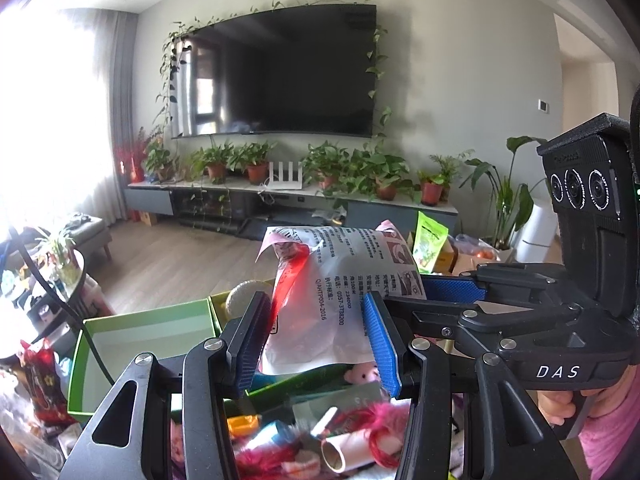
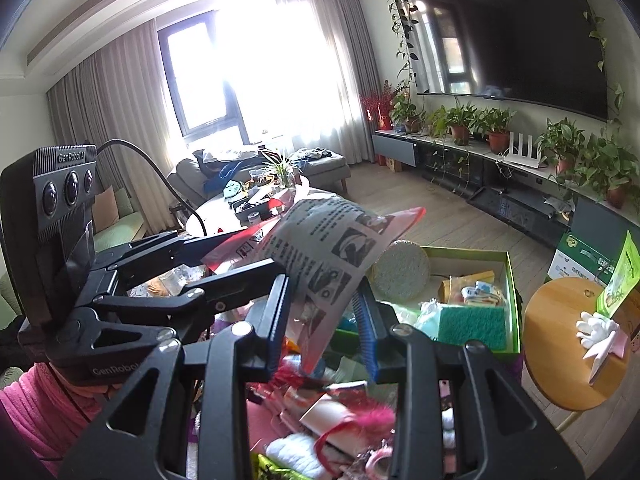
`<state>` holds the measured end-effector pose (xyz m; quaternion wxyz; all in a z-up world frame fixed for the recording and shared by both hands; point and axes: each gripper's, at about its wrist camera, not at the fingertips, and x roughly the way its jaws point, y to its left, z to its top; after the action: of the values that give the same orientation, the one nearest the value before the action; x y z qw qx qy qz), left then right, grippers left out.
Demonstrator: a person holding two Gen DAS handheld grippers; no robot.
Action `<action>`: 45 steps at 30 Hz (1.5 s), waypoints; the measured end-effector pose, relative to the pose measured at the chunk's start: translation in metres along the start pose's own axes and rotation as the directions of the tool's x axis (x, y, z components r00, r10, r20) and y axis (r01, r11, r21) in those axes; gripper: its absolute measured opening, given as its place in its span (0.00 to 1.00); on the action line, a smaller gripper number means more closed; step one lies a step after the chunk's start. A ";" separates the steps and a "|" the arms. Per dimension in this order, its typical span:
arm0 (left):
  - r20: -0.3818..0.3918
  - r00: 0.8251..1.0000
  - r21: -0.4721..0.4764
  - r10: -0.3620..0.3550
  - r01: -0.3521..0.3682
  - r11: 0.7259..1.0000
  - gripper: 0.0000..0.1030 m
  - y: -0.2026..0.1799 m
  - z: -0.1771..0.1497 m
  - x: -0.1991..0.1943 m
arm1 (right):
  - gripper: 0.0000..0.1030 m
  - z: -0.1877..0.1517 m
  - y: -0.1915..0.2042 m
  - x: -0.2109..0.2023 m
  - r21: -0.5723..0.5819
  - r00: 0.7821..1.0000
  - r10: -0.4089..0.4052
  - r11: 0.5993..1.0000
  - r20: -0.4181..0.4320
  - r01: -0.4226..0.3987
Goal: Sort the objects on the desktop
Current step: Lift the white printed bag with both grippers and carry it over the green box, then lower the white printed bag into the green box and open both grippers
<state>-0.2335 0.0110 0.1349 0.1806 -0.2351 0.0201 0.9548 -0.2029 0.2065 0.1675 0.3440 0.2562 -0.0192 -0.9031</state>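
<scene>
Printed white-and-red plastic packet (image 1: 320, 292) hangs above the cluttered desktop, between both grippers. Left gripper (image 1: 316, 340) stands partly open, blue pads flanking it; right gripper (image 2: 324, 320) likewise half-open around its lower end, whether pinching I cannot tell. Green open cardboard box (image 2: 512, 280) sits just behind.

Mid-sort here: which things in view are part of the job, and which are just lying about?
Job: printed packet at left claw and right claw; green box; cardboard tube.
Lying about: TV; potted plants; router; wooden stool.
</scene>
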 end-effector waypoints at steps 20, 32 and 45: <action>-0.043 0.999 -0.021 0.015 -0.016 1.000 0.48 0.025 0.021 0.060 | 0.32 0.024 -0.037 0.045 0.005 0.999 0.027 1.000 -0.025 -0.027; -0.092 0.995 -0.041 0.034 -0.037 0.998 0.47 0.043 0.022 0.110 | 0.32 0.035 -0.068 0.087 0.006 0.996 0.049 0.999 -0.075 -0.048; -0.151 0.986 -0.059 0.073 -0.083 0.995 0.47 0.063 0.010 0.155 | 0.32 0.034 -0.097 0.140 0.021 0.985 0.104 0.995 -0.136 -0.102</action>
<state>-0.3881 0.0057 0.0696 0.1335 -0.3104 0.0118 0.9411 -0.3666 0.1873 0.1134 0.3890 0.3186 -0.0151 -0.8642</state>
